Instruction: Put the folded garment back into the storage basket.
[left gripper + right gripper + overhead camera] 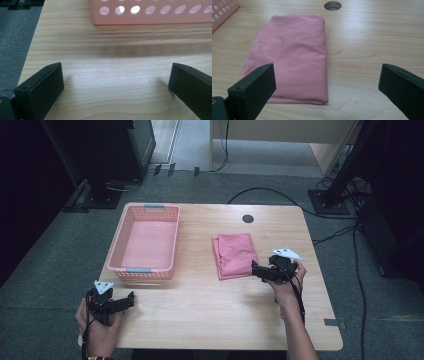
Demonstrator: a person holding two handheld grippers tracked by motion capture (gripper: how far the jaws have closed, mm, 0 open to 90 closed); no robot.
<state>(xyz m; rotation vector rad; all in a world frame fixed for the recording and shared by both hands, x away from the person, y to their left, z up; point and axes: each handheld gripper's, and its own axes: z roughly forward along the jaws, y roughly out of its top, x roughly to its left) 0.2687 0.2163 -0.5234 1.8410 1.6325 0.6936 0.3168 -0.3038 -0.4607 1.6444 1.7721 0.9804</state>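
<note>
A folded pink cloth (234, 254) lies flat on the wooden table (200, 305), right of centre. In the right gripper view the cloth (292, 57) sits just ahead of the jaws, its near edge level with them. My right gripper (256, 268) hovers at the cloth's near right corner, open and holding nothing; its midpoint (327, 82) lies over the cloth's right edge. A pink perforated basket (145, 241) stands at the table's left, nothing inside it. My left gripper (131, 299) is open near the front left edge, below the basket (155, 12), over bare wood (115, 80).
A round cable hole (248, 218) sits at the table's back edge, also seen as the hole (332, 5) beyond the cloth. Grey carpet surrounds the table. Dark stands (100, 160) and cables (320, 210) lie on the floor behind it.
</note>
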